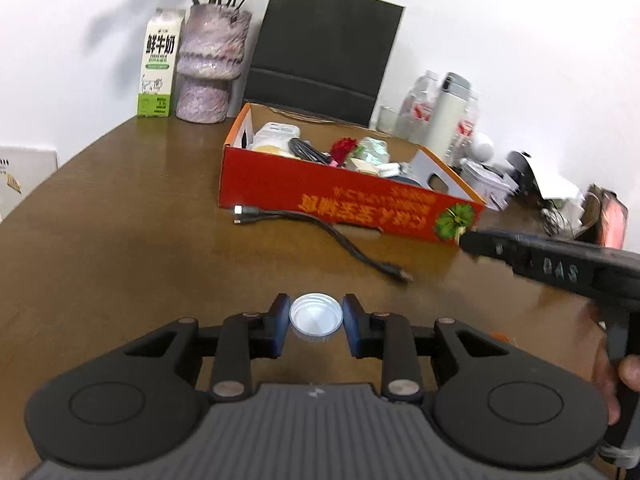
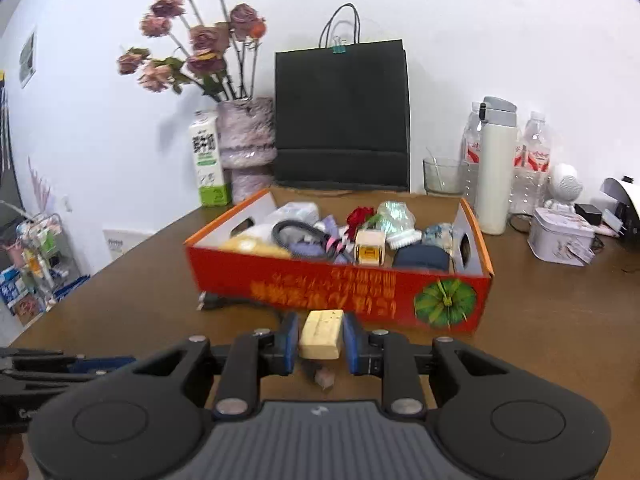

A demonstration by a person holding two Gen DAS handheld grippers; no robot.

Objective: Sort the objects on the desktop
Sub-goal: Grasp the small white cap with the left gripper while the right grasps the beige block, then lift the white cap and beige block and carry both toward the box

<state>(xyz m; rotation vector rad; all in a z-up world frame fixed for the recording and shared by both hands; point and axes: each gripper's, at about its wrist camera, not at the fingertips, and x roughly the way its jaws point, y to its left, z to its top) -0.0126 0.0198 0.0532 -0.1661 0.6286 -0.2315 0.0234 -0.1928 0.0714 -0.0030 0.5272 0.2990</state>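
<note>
My left gripper (image 1: 316, 318) is shut on a round silver cap (image 1: 316, 316), held a little above the brown table (image 1: 120, 240). My right gripper (image 2: 322, 336) is shut on a pale yellow block (image 2: 322, 334), just in front of the red cardboard box (image 2: 320, 284). The box (image 1: 320, 192) holds several small items. In the left wrist view the right gripper (image 1: 466, 240) reaches in from the right, near the box's front corner. A black cable (image 1: 340, 236) lies on the table before the box; its plug (image 2: 212, 302) shows in the right wrist view.
Behind the box stand a black paper bag (image 2: 342, 116), a vase of dried roses (image 2: 248, 140) and a milk carton (image 2: 208, 160). To the right are a glass (image 2: 442, 176), a white flask (image 2: 496, 168), water bottles (image 2: 534, 156) and a tin (image 2: 560, 236). A small pinkish object (image 2: 324, 378) lies under my right gripper.
</note>
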